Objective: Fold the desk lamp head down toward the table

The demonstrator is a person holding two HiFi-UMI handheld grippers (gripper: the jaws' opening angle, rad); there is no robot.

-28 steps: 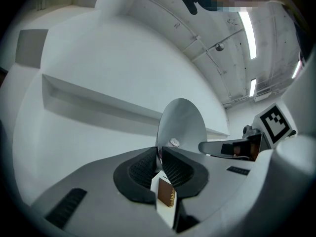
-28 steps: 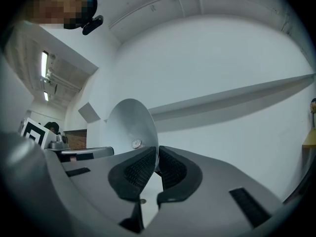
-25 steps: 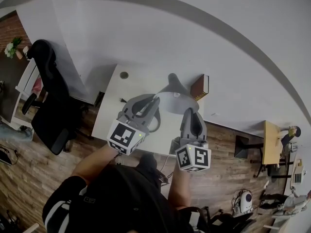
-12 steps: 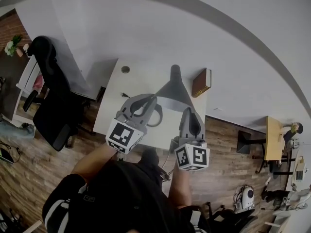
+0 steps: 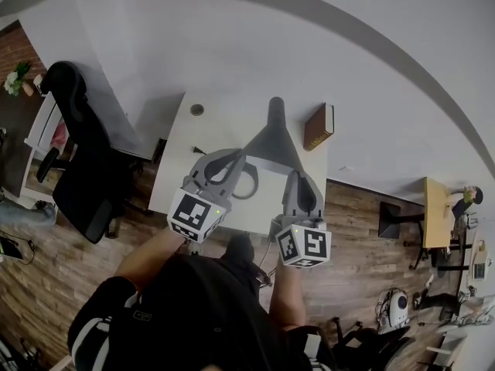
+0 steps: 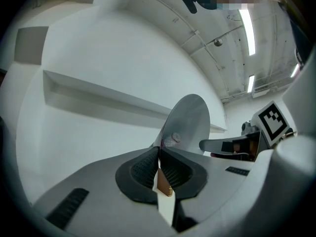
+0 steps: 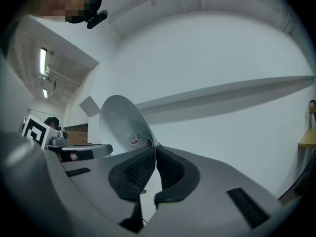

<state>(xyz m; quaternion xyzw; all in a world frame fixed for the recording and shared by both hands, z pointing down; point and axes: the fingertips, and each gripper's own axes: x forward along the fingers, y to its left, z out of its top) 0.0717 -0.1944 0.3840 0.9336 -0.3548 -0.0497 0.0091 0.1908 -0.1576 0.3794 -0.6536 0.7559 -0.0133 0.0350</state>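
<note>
The grey cone-shaped lamp head [image 5: 271, 141] hangs over the white desk [image 5: 182, 161], its narrow neck pointing toward the wall. My left gripper [image 5: 246, 159] grips the shade's left rim and its jaws are closing the last bit, with the thin edge between the pads [image 6: 159, 152]. My right gripper [image 5: 298, 175] is shut on the right rim [image 7: 155, 149]. Both gripper views show the shade's pale inside [image 6: 190, 120] [image 7: 118, 120] rising from the jaws, with the bulb [image 6: 174, 138] [image 7: 138, 140] near the pads. The lamp's arm and base are hidden.
A brown book [image 5: 319, 127] stands at the desk's back right by the wall. A round cable hole [image 5: 197, 110] sits at the back left. A black office chair [image 5: 77, 145] stands left of the desk, on the wooden floor [image 5: 356, 230].
The lamp head has tipped, so its neck reaches farther toward the wall. Both grippers have sunk a little with it. The left jaws have narrowed on the rim.
</note>
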